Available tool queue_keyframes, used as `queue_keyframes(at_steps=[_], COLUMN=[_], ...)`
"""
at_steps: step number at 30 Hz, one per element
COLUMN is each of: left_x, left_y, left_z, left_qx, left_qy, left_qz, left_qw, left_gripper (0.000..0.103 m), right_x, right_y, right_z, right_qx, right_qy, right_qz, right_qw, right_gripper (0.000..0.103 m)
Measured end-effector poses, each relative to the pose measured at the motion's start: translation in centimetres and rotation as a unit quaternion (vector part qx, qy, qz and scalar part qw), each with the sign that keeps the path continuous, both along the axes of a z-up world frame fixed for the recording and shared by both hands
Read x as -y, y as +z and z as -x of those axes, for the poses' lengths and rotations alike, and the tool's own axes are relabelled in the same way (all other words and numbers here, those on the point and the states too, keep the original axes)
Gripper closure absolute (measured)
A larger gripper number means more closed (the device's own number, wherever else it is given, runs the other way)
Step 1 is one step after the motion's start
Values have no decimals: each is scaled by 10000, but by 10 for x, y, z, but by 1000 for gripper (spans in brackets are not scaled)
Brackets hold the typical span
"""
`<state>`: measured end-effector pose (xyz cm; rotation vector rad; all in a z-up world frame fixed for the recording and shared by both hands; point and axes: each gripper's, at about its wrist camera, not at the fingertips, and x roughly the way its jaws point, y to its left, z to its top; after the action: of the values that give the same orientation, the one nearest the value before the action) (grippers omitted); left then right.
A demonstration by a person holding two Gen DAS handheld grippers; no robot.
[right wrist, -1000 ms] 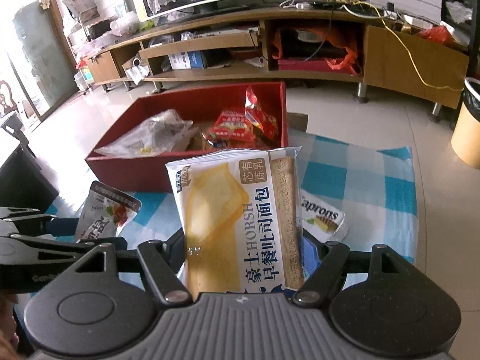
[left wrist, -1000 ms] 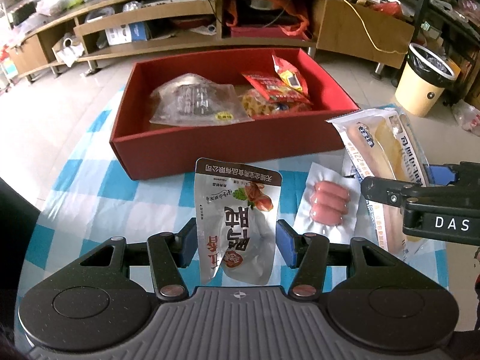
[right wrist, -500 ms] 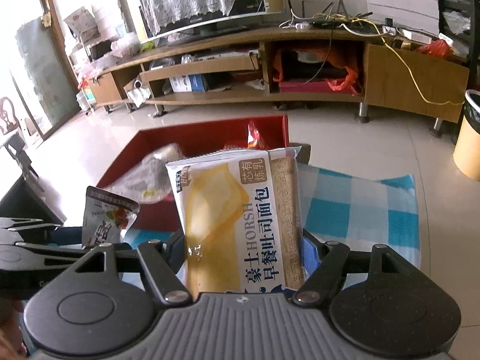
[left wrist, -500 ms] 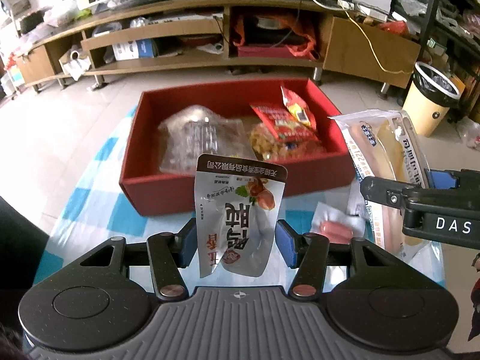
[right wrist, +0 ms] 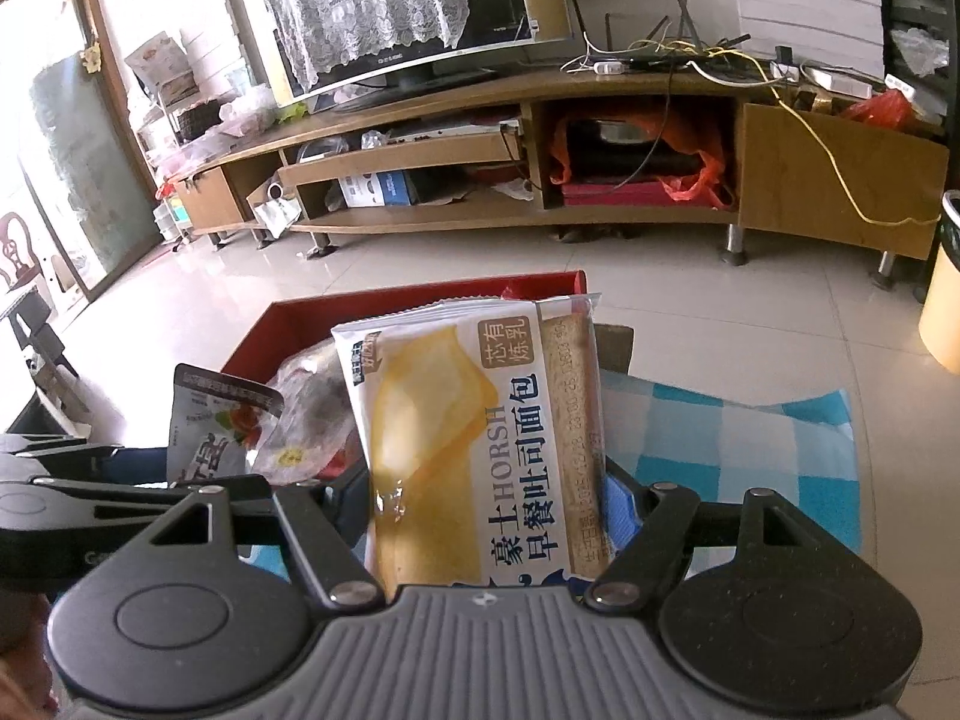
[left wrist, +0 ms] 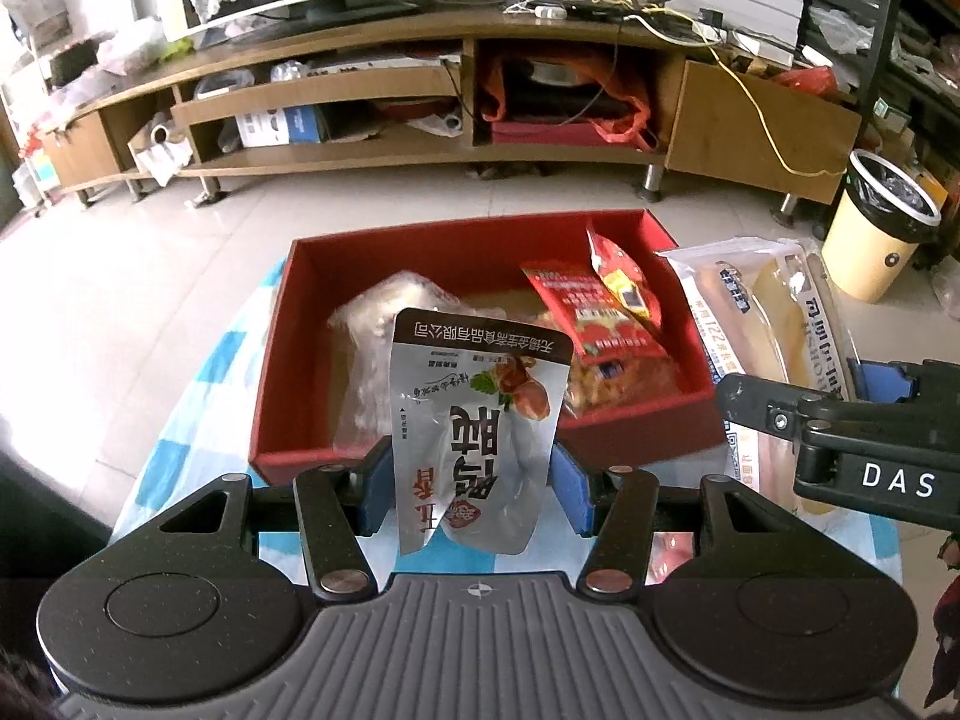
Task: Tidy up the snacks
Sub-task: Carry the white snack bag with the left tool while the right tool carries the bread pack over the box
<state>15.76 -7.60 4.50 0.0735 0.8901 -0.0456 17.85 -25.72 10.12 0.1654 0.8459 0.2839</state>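
Observation:
My left gripper [left wrist: 474,492] is shut on a silver snack pouch [left wrist: 474,420] and holds it upright above the near wall of the red box [left wrist: 420,450]. The box holds a clear bag [left wrist: 372,348], red packets [left wrist: 594,312] and a yellow snack bag. My right gripper [right wrist: 486,516] is shut on a white and yellow bread pack [right wrist: 474,438], held upright near the box's right side. The bread pack also shows in the left wrist view [left wrist: 762,324], and the pouch shows in the right wrist view [right wrist: 210,426].
The box stands on a blue and white checked cloth [right wrist: 738,450]. A sausage pack [left wrist: 672,558] lies on the cloth under my left gripper. A wooden TV stand [left wrist: 420,120] runs along the back, and a yellow bin [left wrist: 876,228] stands on the floor at right.
Both grippers have risen and moved forward toward the red box with their packs. The sausage pack has slipped down behind my left gripper.

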Motion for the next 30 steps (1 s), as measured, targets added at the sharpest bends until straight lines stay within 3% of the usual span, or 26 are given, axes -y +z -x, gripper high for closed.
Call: queue_keyframes(at_steps=[17,26,30], left_x=[-5,-9,-13], left_y=[-3,-14,-15], left_z=[-48,-64,-66], left_qx=[137,20,16], left_qy=[205,283,301], left_qz=[-235,-321,-330], left_qw=[9994,9991,9990], left_gripper=[42,42,34], right_x=[-9,-23,-28], right_y=[-15,-28,-32], right_z=[-56,-83,-91], right_qx=[-40,-71,-46], right_qy=[-39,5,-2], right_qz=[0,69,131], right_qw=[10000,10000,9999], right_gripper=[31,31,30])
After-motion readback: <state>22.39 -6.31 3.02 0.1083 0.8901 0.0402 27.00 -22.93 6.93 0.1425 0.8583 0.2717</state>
